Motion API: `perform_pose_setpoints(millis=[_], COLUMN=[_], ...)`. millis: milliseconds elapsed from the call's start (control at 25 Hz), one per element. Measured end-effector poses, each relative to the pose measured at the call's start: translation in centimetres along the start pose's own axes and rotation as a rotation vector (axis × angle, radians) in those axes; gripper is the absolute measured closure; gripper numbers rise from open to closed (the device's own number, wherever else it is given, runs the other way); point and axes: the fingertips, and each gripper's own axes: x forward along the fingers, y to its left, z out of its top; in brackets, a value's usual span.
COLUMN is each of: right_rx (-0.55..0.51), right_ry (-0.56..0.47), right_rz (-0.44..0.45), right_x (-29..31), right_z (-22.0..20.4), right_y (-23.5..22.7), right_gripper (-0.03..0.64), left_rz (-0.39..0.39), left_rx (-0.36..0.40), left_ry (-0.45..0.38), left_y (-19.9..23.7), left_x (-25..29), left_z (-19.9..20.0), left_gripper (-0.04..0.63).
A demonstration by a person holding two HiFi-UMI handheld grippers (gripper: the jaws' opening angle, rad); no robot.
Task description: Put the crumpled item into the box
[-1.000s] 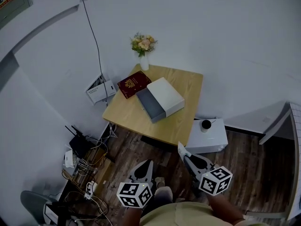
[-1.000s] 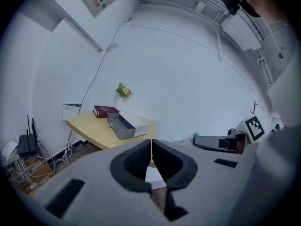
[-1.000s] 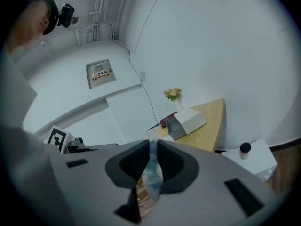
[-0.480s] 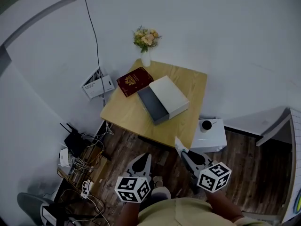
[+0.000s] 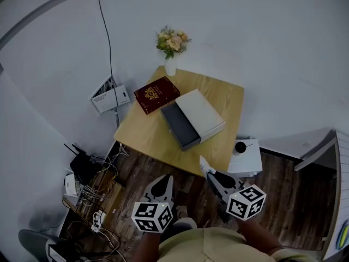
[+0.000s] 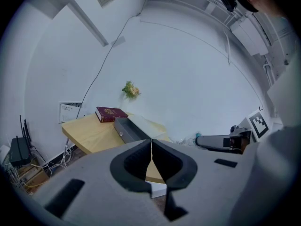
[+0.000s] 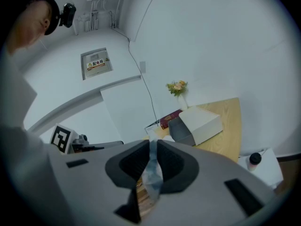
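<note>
The carry was in hand: the item [image 7: 151, 173] was already pinched in the right gripper [image 7: 153, 145] but had not reached the box [image 5: 200, 114]. In the head view the right gripper [image 5: 206, 171] was in the air over the floor, just short of the bench's [image 5: 144, 130] near edge, with the item [image 5: 202, 164] sticking out past its tips toward the bench. The box lay near the middle of the bench, well apart from the gripper, with a red book [image 5: 157, 94] just beside it and a vase of flowers [image 5: 171, 43] at the far edge.

The left gripper [image 6: 151, 145] was pressed together on nothing and was held low beside the right one, over the floor.

The next move would call for reaching forward over the bench edge and bringing the item above the box's grey end [image 5: 177, 125], which faced the person. Whether that end stood open could not be told from these views; if it was closed, the idle left gripper would likely have to open it first. Only then should the right gripper let go.

The item looked like a thin, pale, creased strip, whitish with a bluish-grey cast, wrinkled along its length. It seemed light and limp, so it might cling to a pad or drift on release.
</note>
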Motion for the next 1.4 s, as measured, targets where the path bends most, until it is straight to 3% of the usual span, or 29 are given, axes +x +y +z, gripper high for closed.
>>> perform_pose_setpoints(millis=[600, 880, 1400], right_rx=[-0.017, -0.041, -0.053], right_ry=[0.014, 0.002, 0.045], right_rz=[-0.024, -0.024, 0.081], right_x=[7.9, 9.3, 14.0], right_z=[2.0, 3.6, 6.1], right_y=[-0.2, -0.8, -3.1], right_gripper=[0.552, 0.552, 0.552], left_rz=[-0.034, -0.043, 0.019], left_rx=[-0.003, 0.012, -0.022], left_ry=[0.037, 0.011, -0.006], left_y=[5.4, 5.7, 6.2], left_x=[3.4, 4.7, 8.0], left_z=[1.8, 3.1, 5.5], left_gripper=[0.569, 0.569, 0.569])
